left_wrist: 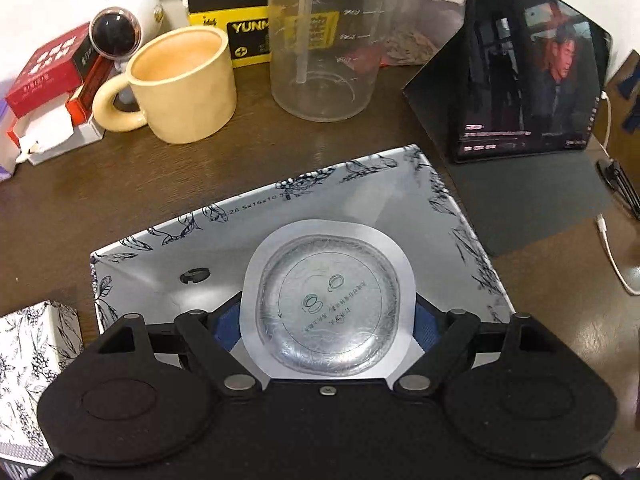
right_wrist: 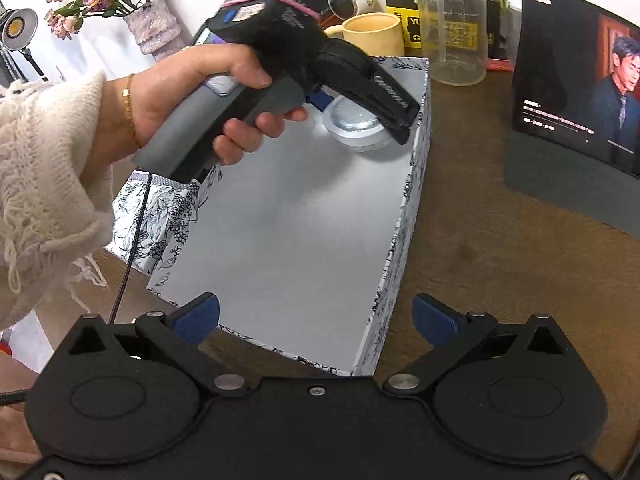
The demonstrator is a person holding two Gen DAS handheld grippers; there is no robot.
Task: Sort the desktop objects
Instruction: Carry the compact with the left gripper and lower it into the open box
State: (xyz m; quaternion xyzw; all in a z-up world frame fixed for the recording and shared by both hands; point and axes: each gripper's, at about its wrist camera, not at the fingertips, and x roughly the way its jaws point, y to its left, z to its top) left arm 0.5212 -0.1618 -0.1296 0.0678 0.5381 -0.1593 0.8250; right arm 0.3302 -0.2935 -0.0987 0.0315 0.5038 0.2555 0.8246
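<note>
Right now the round foil-sealed pod (left_wrist: 327, 309) sits clamped between the blue pads of the left gripper (left_wrist: 327, 322), held inside the open grey box with the floral print (left_wrist: 362, 184), near the box's far end as seen from the right wrist camera, though whether it touches the floor I cannot tell. A hand (right_wrist: 176, 92) in a cream knitted sleeve (right_wrist: 44, 184) grips that tool's handle. At the box's near end the right gripper (right_wrist: 316, 318) hovers with its pads spread wide, holding nothing. Beyond the box stand a yellow mug (left_wrist: 184, 84) and a clear measuring beaker (left_wrist: 326, 36); off the box's right side a tablet (left_wrist: 532, 76) leans upright, playing video.
</note>
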